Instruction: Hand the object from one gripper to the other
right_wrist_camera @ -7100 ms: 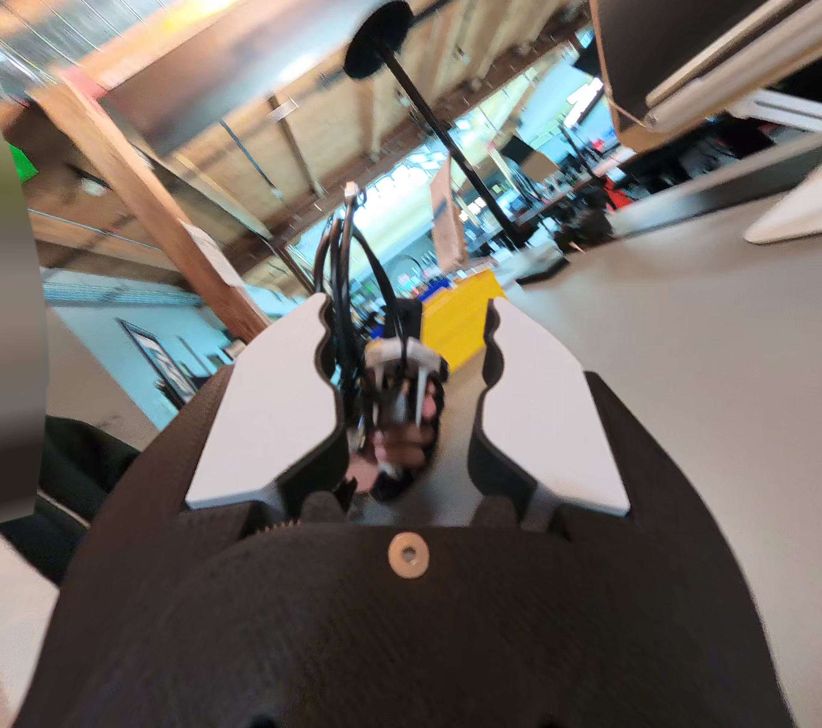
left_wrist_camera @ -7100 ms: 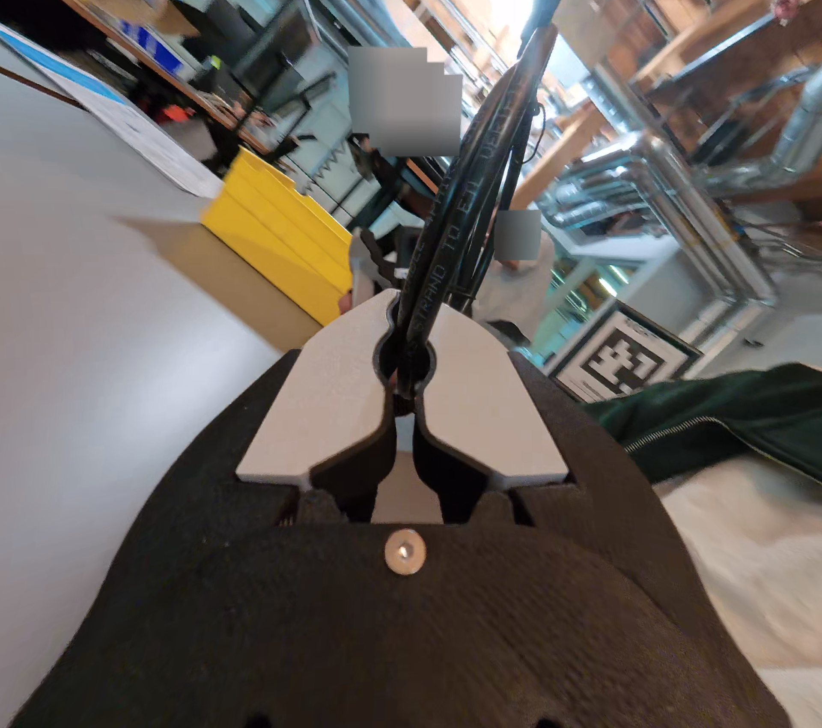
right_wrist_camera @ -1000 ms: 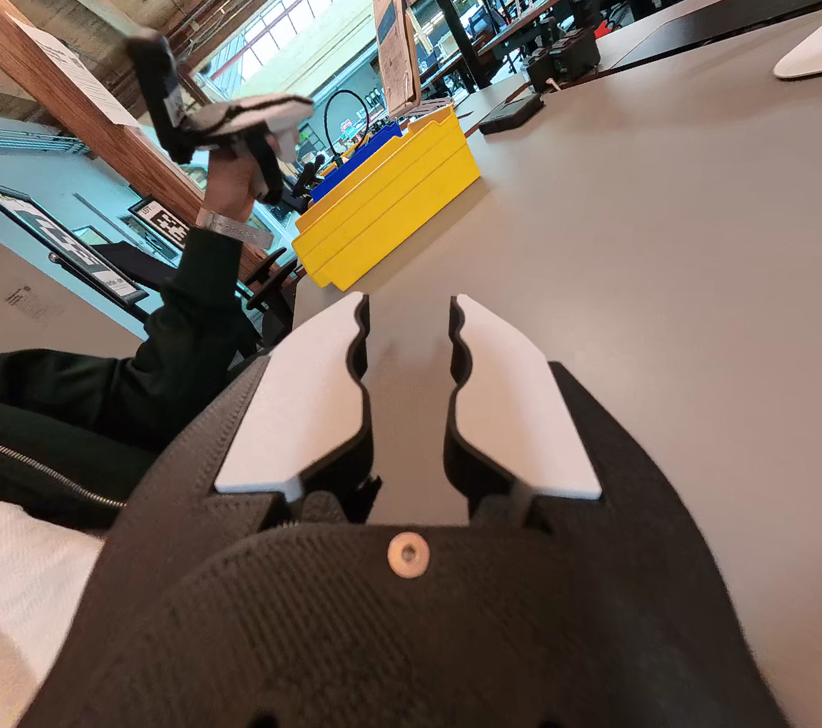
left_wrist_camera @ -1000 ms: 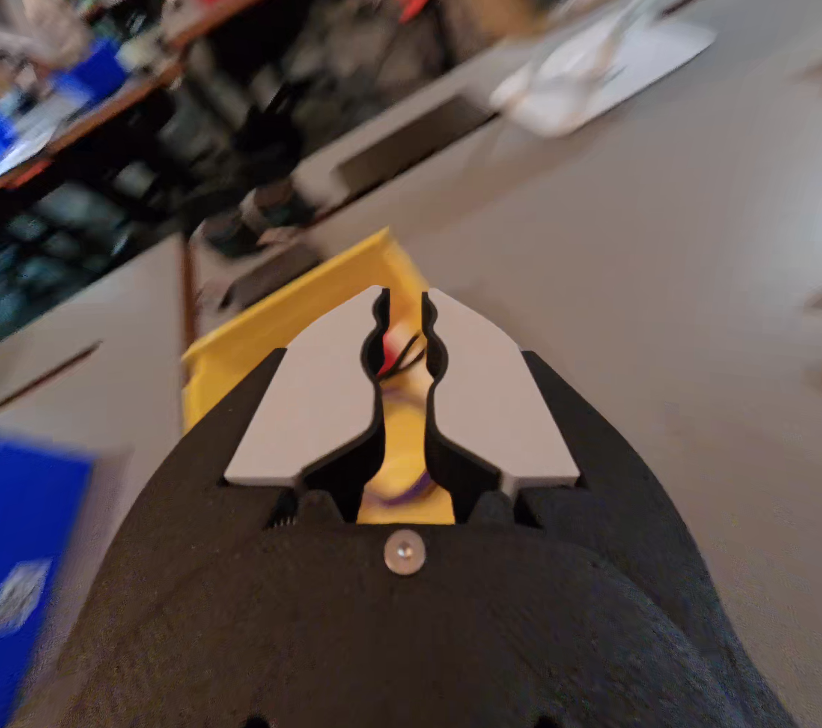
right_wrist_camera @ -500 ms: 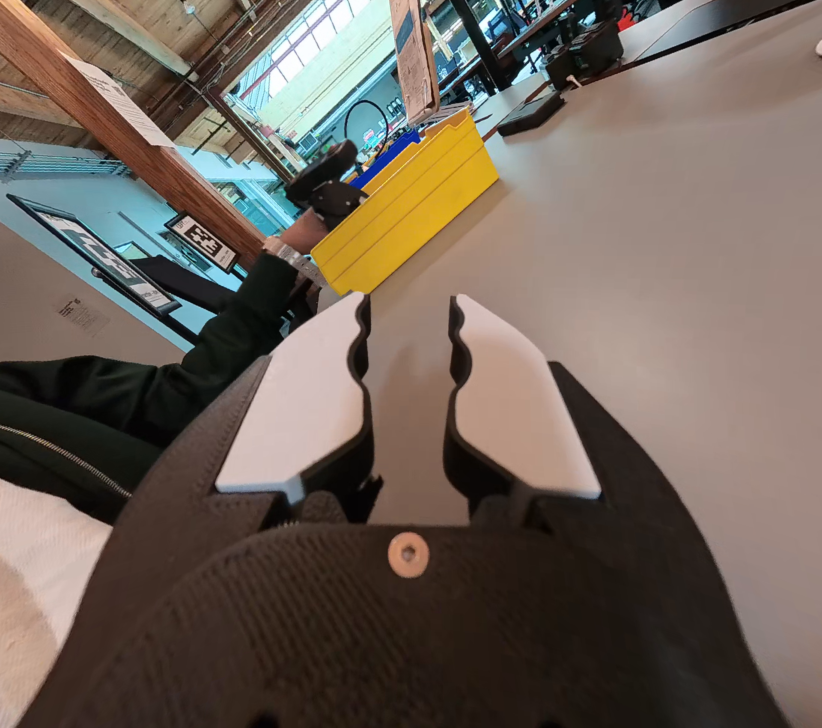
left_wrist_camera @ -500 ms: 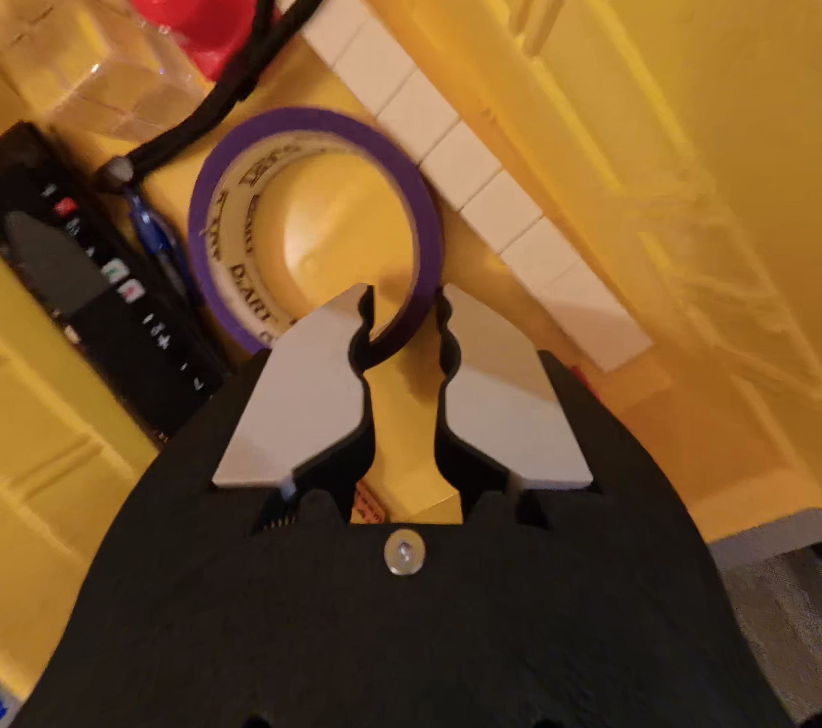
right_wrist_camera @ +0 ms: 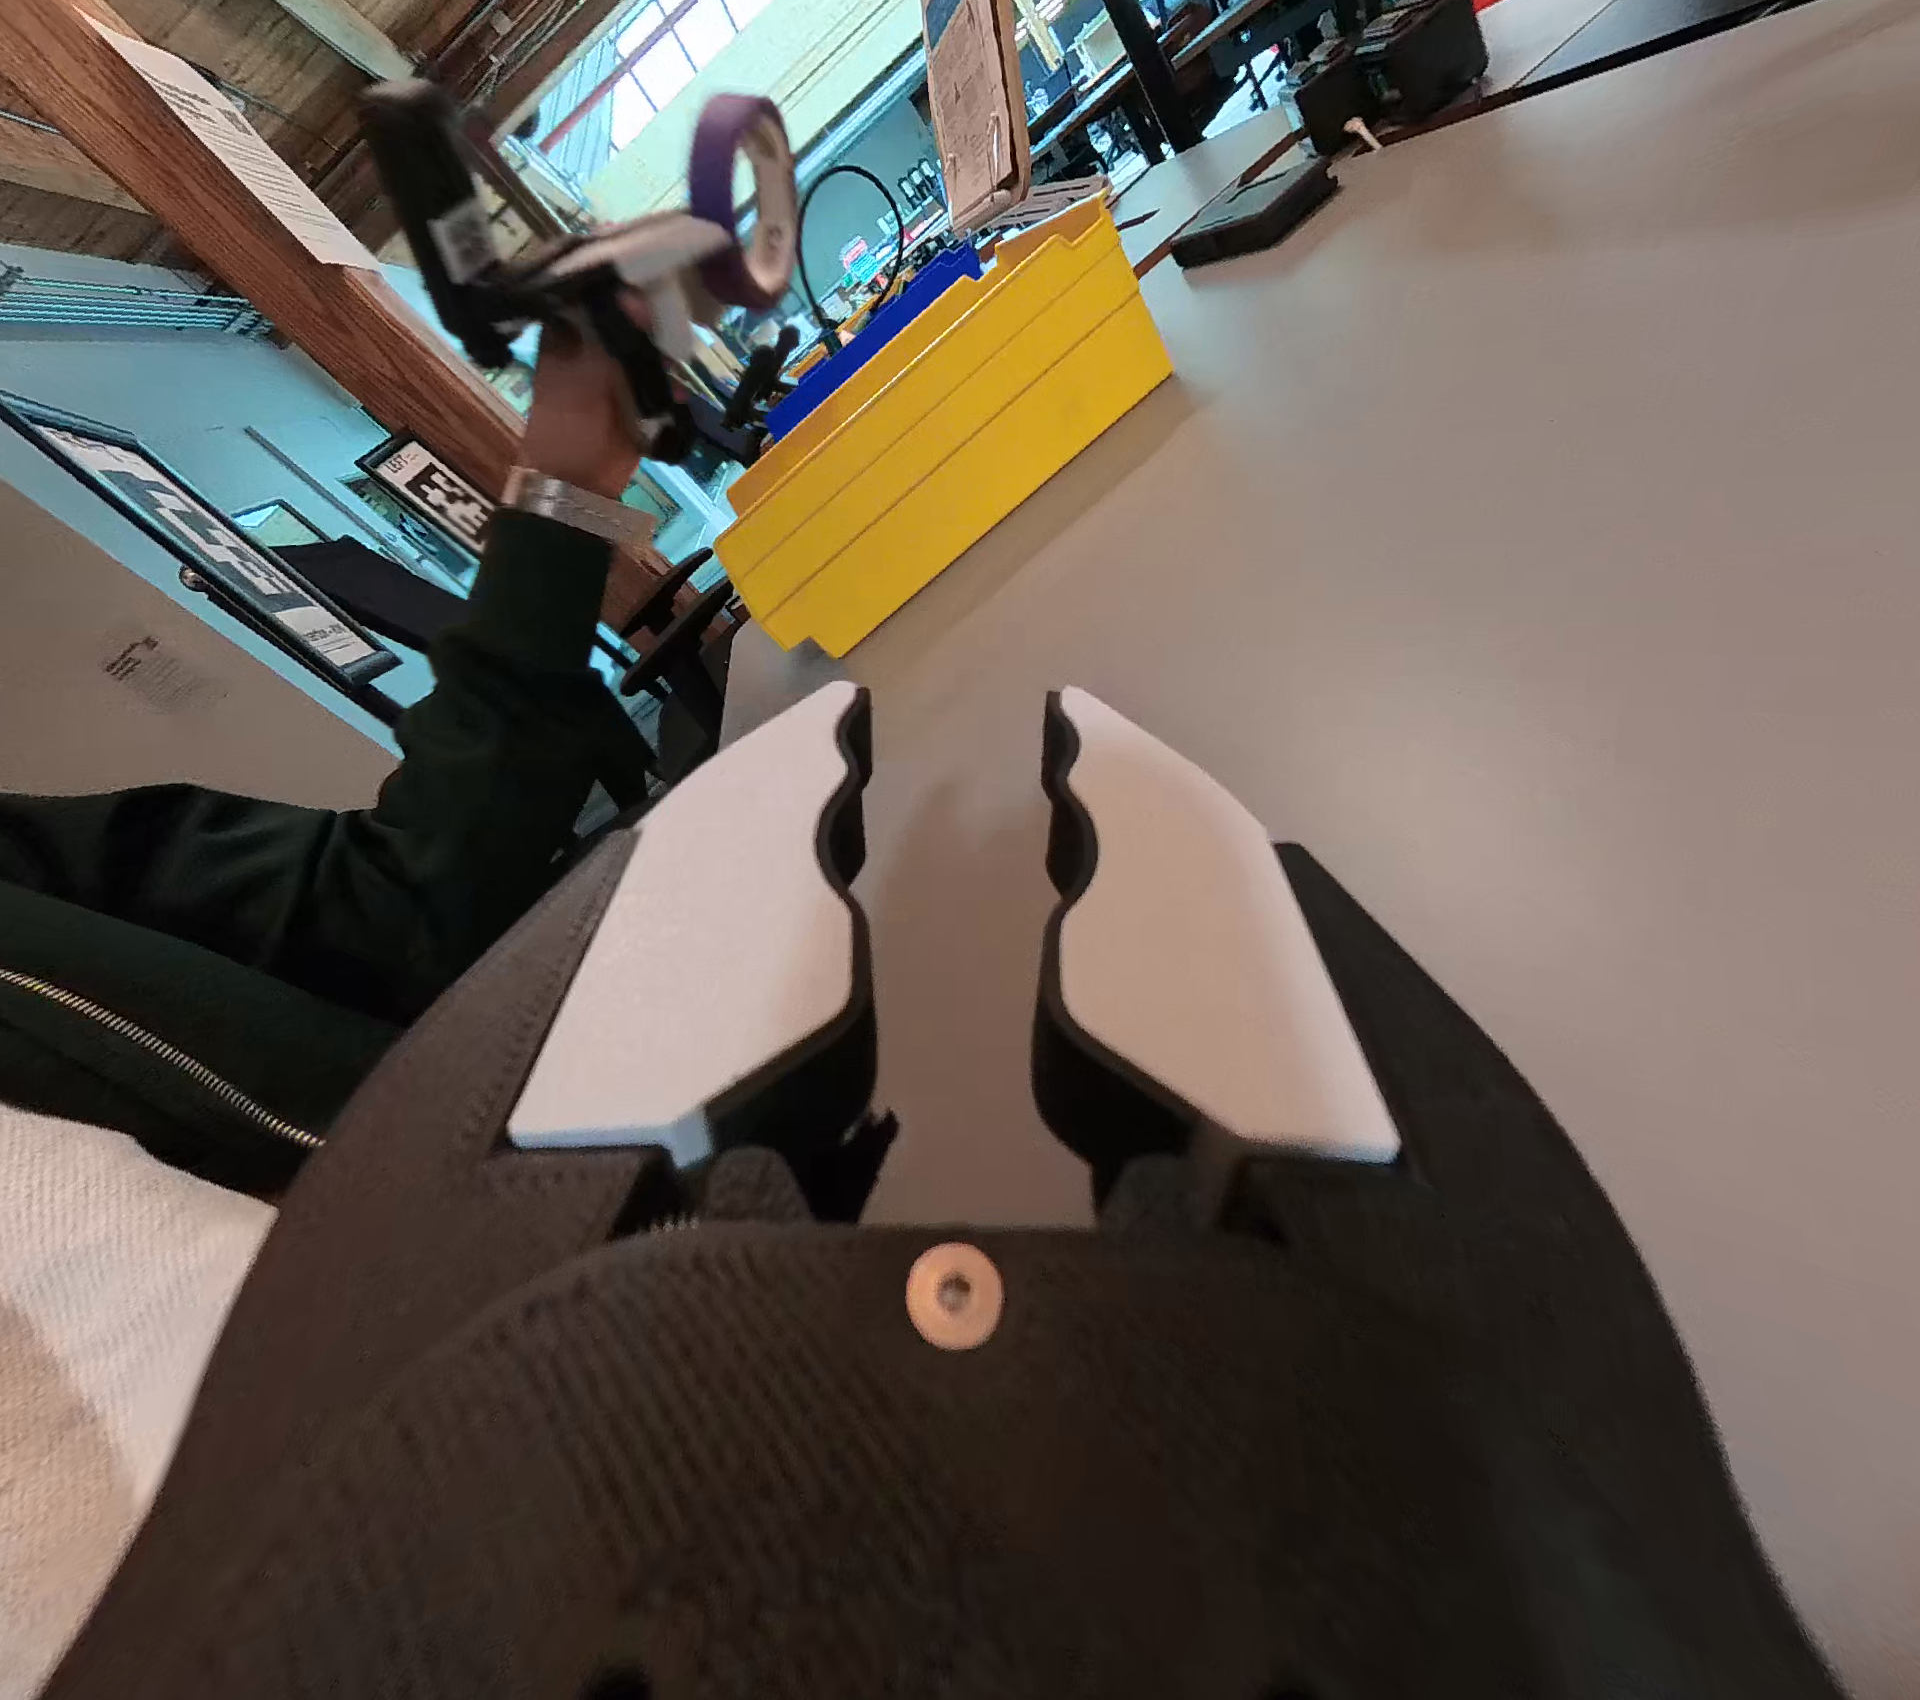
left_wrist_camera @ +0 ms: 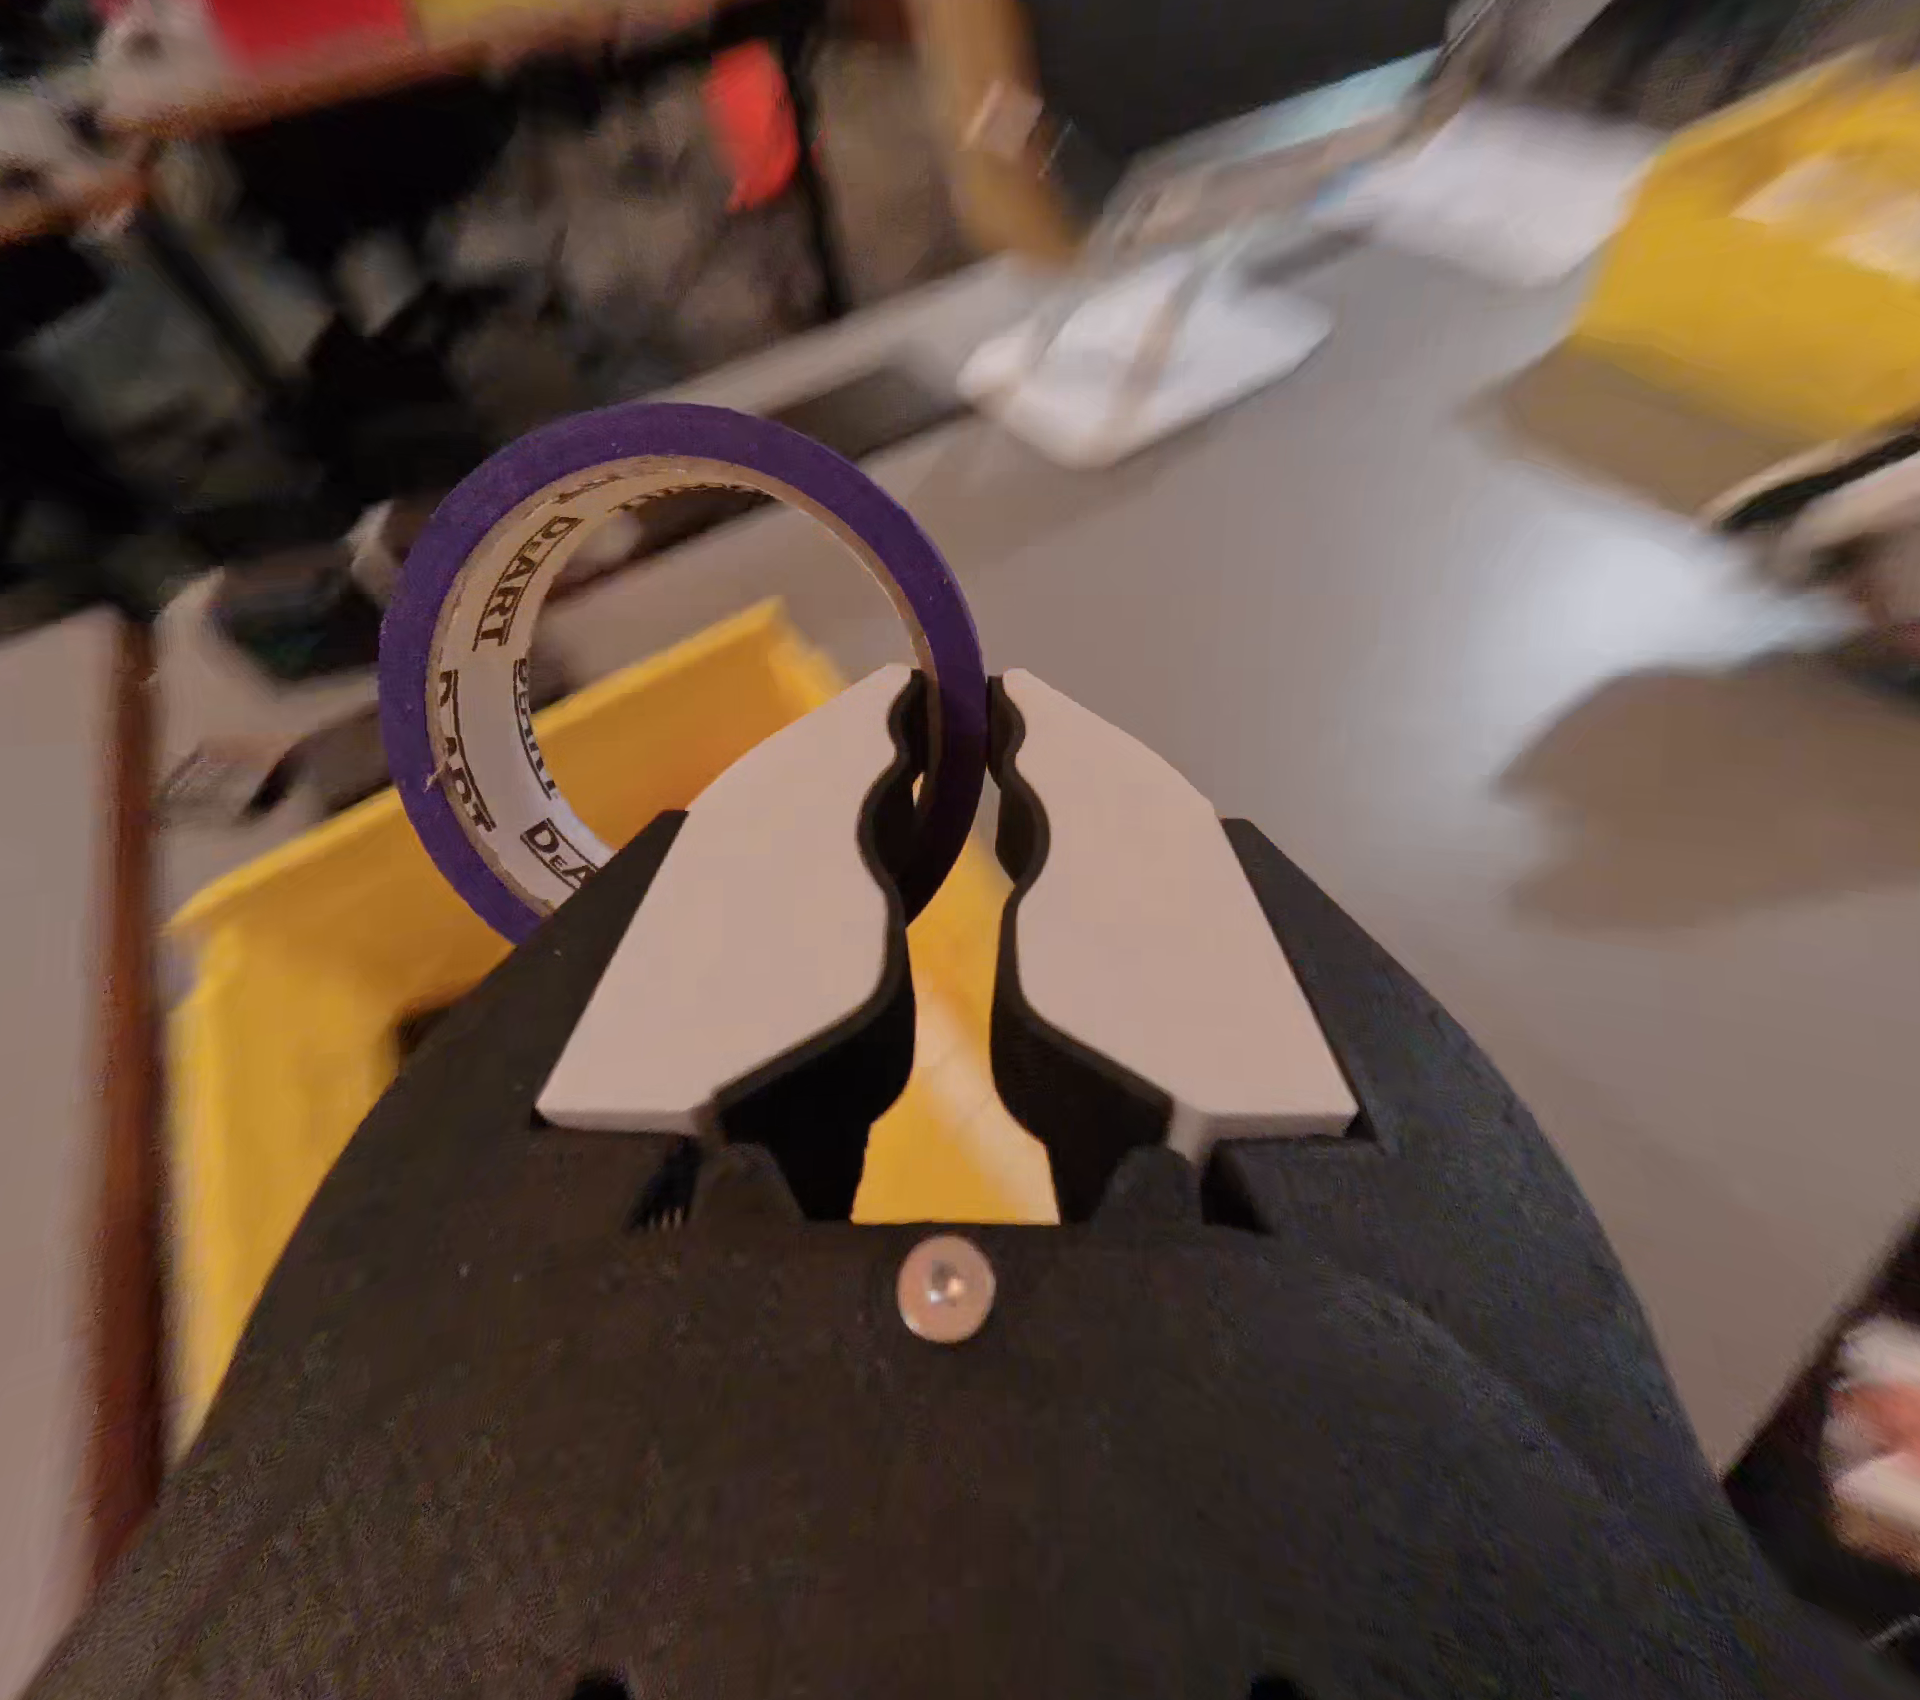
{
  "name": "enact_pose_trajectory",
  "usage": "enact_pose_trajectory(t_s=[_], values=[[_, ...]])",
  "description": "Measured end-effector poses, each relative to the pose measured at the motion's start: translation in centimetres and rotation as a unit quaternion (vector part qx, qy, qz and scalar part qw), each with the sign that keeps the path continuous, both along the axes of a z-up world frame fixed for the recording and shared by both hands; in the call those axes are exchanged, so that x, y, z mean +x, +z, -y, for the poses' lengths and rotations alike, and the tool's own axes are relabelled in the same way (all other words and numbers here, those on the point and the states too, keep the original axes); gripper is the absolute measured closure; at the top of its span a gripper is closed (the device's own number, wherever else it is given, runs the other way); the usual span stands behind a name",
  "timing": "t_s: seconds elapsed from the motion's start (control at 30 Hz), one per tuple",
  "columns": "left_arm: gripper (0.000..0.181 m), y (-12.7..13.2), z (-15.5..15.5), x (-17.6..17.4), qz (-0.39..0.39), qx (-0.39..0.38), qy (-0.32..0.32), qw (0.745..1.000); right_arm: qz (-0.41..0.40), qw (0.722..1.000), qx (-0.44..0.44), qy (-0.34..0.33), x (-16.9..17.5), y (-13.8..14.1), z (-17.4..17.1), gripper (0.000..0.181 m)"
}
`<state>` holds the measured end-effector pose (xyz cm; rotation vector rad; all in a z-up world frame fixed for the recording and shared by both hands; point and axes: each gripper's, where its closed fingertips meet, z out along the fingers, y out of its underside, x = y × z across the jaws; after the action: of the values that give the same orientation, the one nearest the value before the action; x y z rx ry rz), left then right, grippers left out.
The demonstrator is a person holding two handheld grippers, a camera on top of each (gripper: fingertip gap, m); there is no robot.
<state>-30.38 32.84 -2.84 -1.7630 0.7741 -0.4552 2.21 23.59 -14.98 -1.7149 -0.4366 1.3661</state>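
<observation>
My left gripper (left_wrist_camera: 951,694) is shut on the right side of a purple tape roll (left_wrist_camera: 665,445) and holds it upright in the air above the yellow bin (left_wrist_camera: 312,944). In the right wrist view the left gripper (right_wrist_camera: 686,248) shows at upper left, held by a hand, with the purple tape roll (right_wrist_camera: 732,196) sticking up from its fingers. My right gripper (right_wrist_camera: 951,705) is open and empty, low over the grey table (right_wrist_camera: 1507,507), well apart from the tape.
The yellow bin (right_wrist_camera: 956,424) stands on the table ahead of my right gripper, with a blue bin (right_wrist_camera: 883,315) behind it. A dark-sleeved arm (right_wrist_camera: 364,819) crosses the left side. A second yellow bin (left_wrist_camera: 1766,268) and white items (left_wrist_camera: 1143,362) lie far right.
My left gripper has closed on the purple tape roll inside the yellow bin and lifted it out into the air. My right gripper has stayed open and nearly still.
</observation>
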Motion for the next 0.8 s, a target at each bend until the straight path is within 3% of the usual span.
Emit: enact_pose_trajectory(t_s=[0.03, 0.1, 0.17, 0.27, 0.33, 0.4, 0.5, 0.57, 0.73, 0.8], values=[[0.170, 2.4, 1.2, 2.0, 0.059, 0.020, -0.043, 0.997, 0.003, 1.000, 0.006, -0.008, 0.1, 0.1, -0.3, 0.150], [0.170, 5.8, 3.6, 6.5, 0.160, 0.042, -0.130, 0.978, 0.018, 0.998, 0.034, -0.053, 0.8, 0.5, -1.5, 0.150], [0.170, 6.9, 5.7, 11.5, 0.233, 0.019, -0.210, 0.949, 0.017, 0.991, 0.068, -0.115, 1.8, 2.6, -2.6, 0.151], [0.170, 3.5, 8.1, 19.3, 0.272, -0.047, -0.280, 0.919, -0.043, 0.981, 0.121, -0.148, 2.4, 6.8, -3.0, 0.147], [0.170, -0.3, 9.3, 23.5, 0.268, -0.092, -0.288, 0.915, -0.025, 0.984, 0.120, -0.133, 2.6, 6.8, -2.8, 0.147], [0.170, -2.6, 11.2, 26.5, 0.299, -0.124, -0.319, 0.891, 0.018, 0.980, 0.137, -0.143, 3.2, 5.3, -2.5, 0.148], [0.170, -5.4, 12.3, 29.2, 0.342, -0.169, -0.330, 0.863, 0.124, 0.973, 0.154, -0.119, 2.7, 1.3, -1.7, 0.145], [0.170, -6.0, 12.7, 30.2, 0.370, -0.189, -0.351, 0.839, 0.165, 0.969, 0.170, -0.077, 1.4, 1.0, -1.6, 0.145], [0.170, -6.8, 14.7, 31.3, 0.372, -0.205, -0.405, 0.810, 0.184, 0.963, 0.193, -0.040, -0.6, 0.1, -1.7, 0.146], [0.171, -6.8, 15.7, 31.7, 0.373, -0.218, -0.426, 0.795, 0.175, 0.965, 0.192, -0.036, -1.1, 0.3, -1.8, 0.161]])
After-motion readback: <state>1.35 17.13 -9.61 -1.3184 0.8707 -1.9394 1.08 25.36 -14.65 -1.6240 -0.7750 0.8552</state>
